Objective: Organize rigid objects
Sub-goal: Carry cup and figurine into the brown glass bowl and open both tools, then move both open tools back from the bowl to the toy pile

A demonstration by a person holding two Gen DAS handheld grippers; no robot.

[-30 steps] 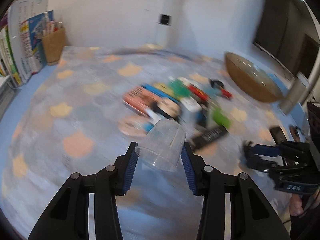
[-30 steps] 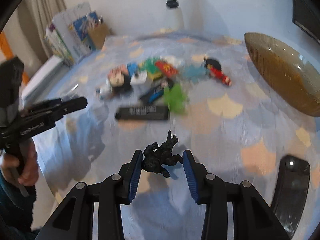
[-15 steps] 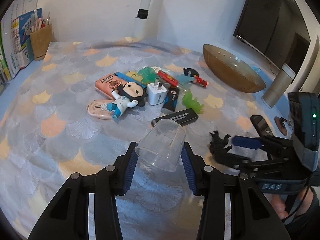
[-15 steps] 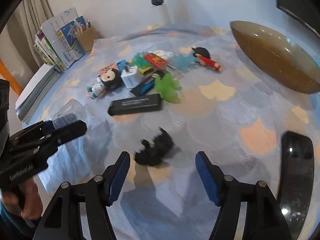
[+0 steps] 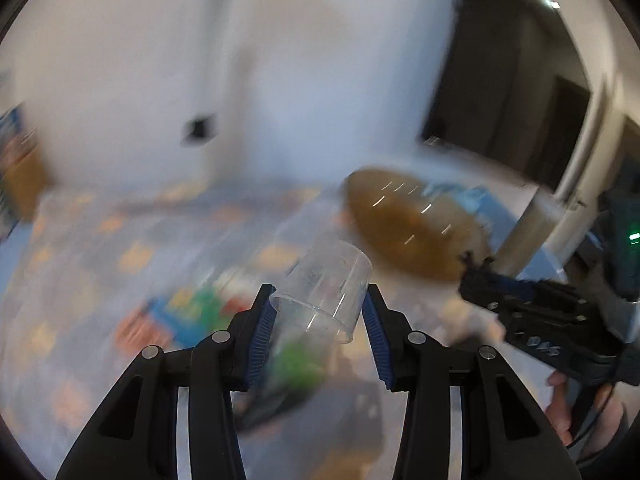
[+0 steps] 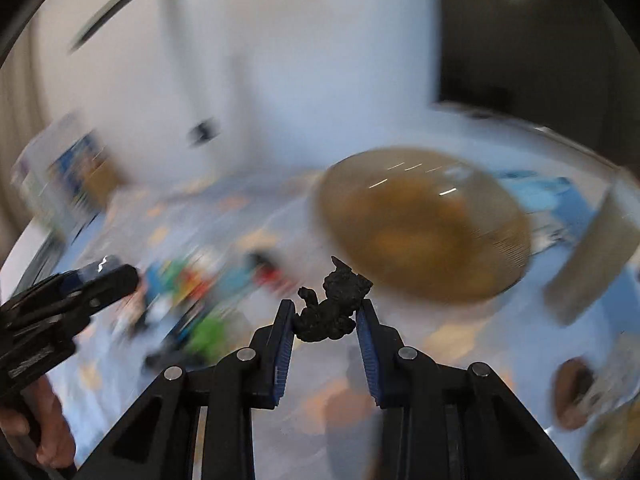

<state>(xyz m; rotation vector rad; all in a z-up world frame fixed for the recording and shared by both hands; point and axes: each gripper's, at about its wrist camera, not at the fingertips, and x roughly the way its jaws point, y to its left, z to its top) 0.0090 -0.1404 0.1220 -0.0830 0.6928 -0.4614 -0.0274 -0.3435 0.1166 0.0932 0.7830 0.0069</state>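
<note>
Your left gripper [image 5: 318, 320] clamps one clear plastic cup [image 5: 322, 290] between its pads; your right gripper [image 6: 325, 322] clamps one small black figurine [image 6: 332, 306], near the one amber glass bowl [image 6: 424, 224] beyond.

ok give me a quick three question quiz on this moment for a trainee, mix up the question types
1. True or false: the left gripper has its jaws shut on a clear plastic cup.
2. What does the right gripper hold? A) green toy B) black figurine C) remote
3. Fill in: beyond the black figurine sits a large brown ____.

Key: 1 true; 2 B; 3 bowl
</note>
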